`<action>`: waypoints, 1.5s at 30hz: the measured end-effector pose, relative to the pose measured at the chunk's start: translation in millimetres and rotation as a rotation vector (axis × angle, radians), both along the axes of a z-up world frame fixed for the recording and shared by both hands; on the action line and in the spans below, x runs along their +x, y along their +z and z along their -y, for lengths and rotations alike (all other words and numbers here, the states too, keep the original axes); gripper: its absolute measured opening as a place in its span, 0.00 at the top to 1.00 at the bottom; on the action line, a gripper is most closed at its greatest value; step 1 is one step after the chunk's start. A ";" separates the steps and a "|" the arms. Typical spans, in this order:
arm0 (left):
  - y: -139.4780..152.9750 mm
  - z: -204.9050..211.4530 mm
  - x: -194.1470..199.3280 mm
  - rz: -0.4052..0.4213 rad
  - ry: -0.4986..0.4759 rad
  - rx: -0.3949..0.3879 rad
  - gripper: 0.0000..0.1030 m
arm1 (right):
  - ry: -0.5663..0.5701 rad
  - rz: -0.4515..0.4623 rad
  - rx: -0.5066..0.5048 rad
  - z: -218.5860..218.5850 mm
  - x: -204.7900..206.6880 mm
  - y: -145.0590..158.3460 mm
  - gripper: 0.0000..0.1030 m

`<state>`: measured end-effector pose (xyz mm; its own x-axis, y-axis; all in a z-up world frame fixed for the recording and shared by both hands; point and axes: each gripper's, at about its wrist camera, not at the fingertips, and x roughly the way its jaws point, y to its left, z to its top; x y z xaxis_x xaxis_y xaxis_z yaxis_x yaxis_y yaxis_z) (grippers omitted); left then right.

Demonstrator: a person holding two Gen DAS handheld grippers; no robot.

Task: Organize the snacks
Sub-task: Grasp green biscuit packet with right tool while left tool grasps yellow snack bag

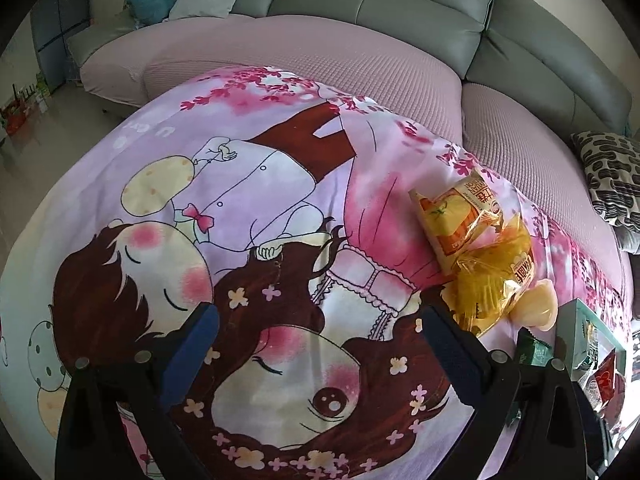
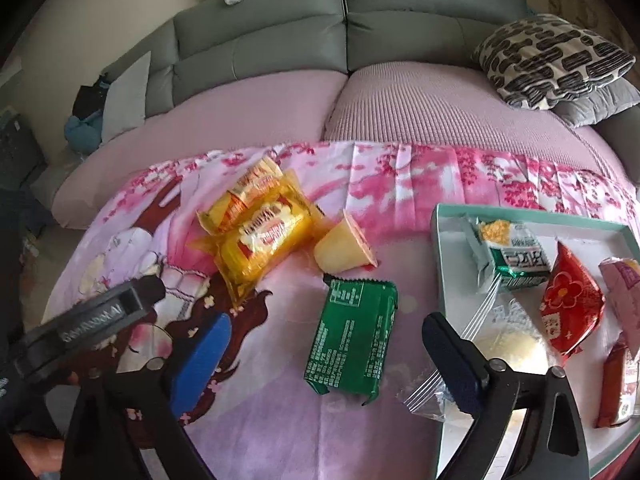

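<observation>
On the pink cartoon-print cloth (image 2: 280, 432) lies a flat green snack packet (image 2: 352, 336). It sits between the fingers of my right gripper (image 2: 326, 344), which stands open with neither pad touching the packet. Beyond it lie two yellow snack packets (image 2: 260, 236) and a tipped jelly cup (image 2: 344, 248). A white tray with a teal rim (image 2: 440, 240) on the right holds several wrapped snacks. My left gripper (image 1: 320, 332) is open over bare cloth with nothing between its fingers. The yellow packets (image 1: 472, 232) and jelly cup (image 1: 536, 308) lie to its right.
In the tray are a green-and-white packet (image 2: 516, 256), a red packet (image 2: 572, 308) and a pale bun in clear wrap (image 2: 512, 348). A grey sofa (image 2: 360, 20) with a patterned cushion (image 2: 552, 60) stands behind. A grey tool body (image 2: 108, 312) reaches in at the left.
</observation>
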<state>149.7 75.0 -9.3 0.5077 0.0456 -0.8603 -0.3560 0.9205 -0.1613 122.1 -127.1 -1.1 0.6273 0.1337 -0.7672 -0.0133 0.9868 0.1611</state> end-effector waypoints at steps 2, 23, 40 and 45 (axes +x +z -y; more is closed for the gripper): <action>-0.5 -0.6 0.4 0.001 0.004 -0.004 0.02 | -0.002 0.001 -0.015 -0.3 0.8 -1.9 0.10; -4.1 -1.9 4.5 -0.001 0.003 -0.032 0.02 | 0.042 -0.033 -0.026 -9.1 3.7 -8.3 0.21; -6.6 2.4 8.3 0.002 -0.023 -0.059 0.02 | -0.021 -0.051 -0.105 -2.3 13.3 -23.5 0.43; -5.3 10.6 9.7 0.012 -0.055 -0.052 0.02 | -0.032 -0.043 -0.094 3.1 13.0 -22.6 0.50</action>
